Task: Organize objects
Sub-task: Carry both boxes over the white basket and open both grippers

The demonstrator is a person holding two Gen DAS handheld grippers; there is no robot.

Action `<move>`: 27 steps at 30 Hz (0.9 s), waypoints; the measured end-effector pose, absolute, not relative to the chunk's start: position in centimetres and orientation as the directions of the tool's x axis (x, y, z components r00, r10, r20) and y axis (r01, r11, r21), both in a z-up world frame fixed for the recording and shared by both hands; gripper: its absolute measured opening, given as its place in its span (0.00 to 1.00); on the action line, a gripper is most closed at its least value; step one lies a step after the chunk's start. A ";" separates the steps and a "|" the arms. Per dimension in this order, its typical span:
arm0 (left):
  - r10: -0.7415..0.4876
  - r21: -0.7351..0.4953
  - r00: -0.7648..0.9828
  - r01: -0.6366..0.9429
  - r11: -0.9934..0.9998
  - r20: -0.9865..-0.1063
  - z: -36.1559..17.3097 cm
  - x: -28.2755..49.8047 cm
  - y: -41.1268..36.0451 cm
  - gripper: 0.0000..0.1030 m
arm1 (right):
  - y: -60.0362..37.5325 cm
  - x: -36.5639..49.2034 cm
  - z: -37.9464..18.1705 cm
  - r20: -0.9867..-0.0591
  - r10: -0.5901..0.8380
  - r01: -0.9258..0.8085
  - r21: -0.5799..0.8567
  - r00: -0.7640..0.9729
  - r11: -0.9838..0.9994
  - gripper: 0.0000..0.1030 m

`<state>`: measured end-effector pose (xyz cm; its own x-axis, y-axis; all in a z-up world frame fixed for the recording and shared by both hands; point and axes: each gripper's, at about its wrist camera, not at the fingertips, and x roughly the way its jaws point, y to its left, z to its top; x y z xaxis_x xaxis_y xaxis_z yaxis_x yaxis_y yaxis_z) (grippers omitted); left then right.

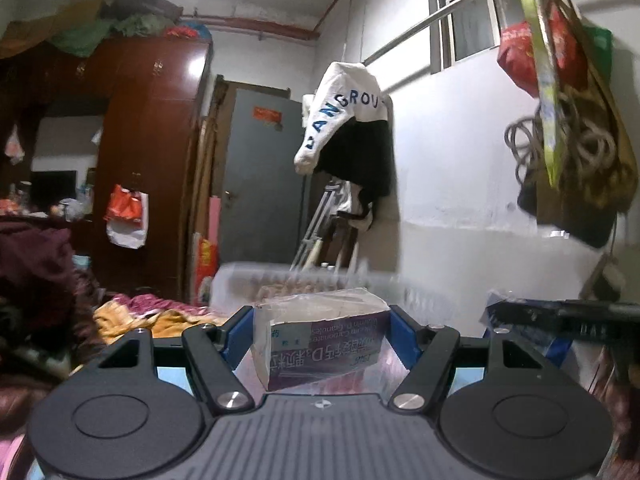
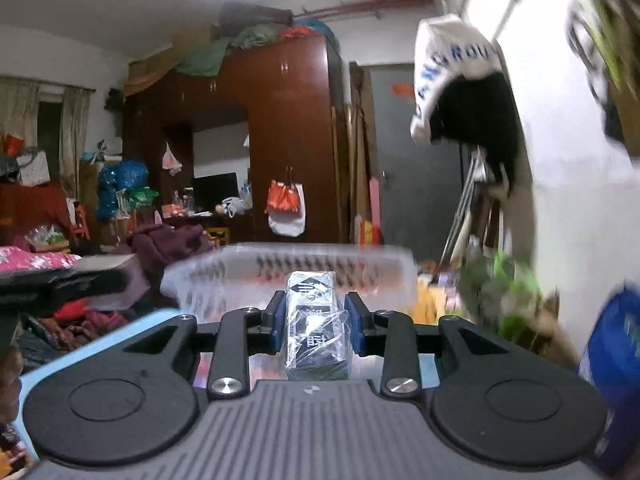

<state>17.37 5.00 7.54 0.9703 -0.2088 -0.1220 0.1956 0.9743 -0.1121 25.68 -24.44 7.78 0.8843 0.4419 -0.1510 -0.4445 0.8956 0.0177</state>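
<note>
A cluttered home bedroom: a tall brown wardrobe (image 2: 280,128) at 11 o'clock with bundles piled on top, rumpled bedding (image 1: 152,312) at 9 o'clock, a jacket (image 1: 344,120) hanging at 1 o'clock beside a grey door (image 1: 264,168).

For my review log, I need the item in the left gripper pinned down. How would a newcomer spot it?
Start at the clear perforated plastic basket ahead of both grippers. Just before it, the left gripper is shut on a purple-and-white cardboard medicine box. Unlike the narrow black film-wrapped box in the right gripper, it is wide and printed "Vitamin D3 Granules".
</note>
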 end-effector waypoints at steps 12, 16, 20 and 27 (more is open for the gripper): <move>-0.210 -0.192 0.931 0.157 0.969 -0.299 9.3 30.2 3.8 0.89 | -19.0 36.2 10.4 -0.301 0.325 -0.361 -0.069 0.896 0.930 0.81; -0.234 -0.184 0.932 0.187 0.965 -0.278 9.3 28.1 4.1 0.90 | -22.0 32.0 10.2 -0.221 0.444 -0.444 0.052 0.868 0.894 1.00; -0.256 -0.153 0.924 0.220 0.963 -0.284 8.3 25.1 3.7 0.94 | -24.5 27.9 6.3 -0.227 0.488 -0.475 0.113 0.843 0.873 1.00; -0.276 -0.122 0.901 0.249 0.961 -0.335 2.2 17.5 1.2 0.94 | -29.4 25.3 -0.8 -0.260 0.475 -0.398 0.300 0.840 0.867 1.00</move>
<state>17.47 1.20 2.18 0.9008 -0.2763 -0.3351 0.2492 0.9607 -0.1220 25.33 -29.38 -0.82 0.8405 0.4752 -0.2603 -0.3975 0.8672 0.2998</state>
